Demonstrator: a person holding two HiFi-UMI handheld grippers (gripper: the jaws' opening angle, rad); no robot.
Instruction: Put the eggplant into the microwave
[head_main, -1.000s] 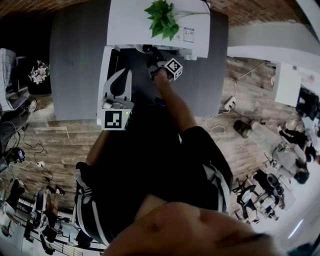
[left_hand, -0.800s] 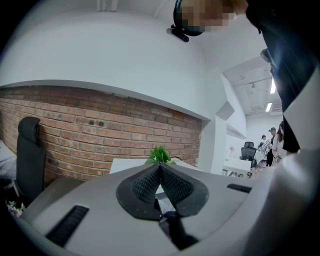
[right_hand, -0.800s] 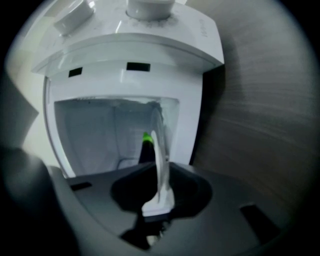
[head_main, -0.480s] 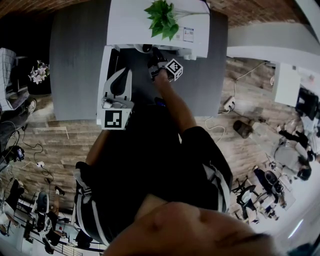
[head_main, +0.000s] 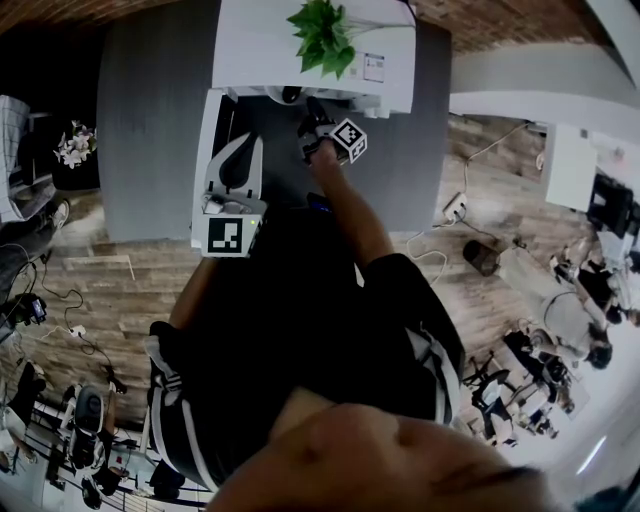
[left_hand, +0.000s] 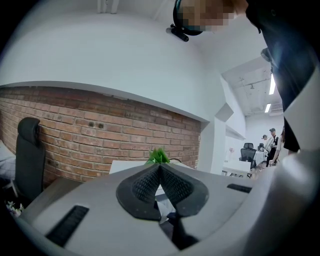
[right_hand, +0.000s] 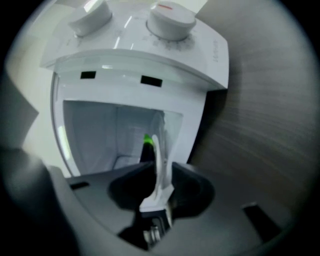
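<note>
Right gripper view, eggplant: dark eggplant with green stem (right_hand: 146, 149) inside white microwave (right_hand: 150, 65), 12 o'clock of right gripper (right_hand: 161, 172).
Right fingers: apart, just been opening, gripping nothing.
Left gripper view, fingers: left gripper (left_hand: 160, 169) closed, empty; red brick wall (left_hand: 100, 135) ahead.
Head view, surface: grey worktop (head_main: 150, 120), plank floor (head_main: 130, 280).
Head view, change: both grippers unmoved.

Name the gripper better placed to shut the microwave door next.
Left, probably. The left gripper, shut and empty, sits beside the open door. The right gripper is at the microwave opening; its jaws have just been opening, the eggplant just beyond them.
</note>
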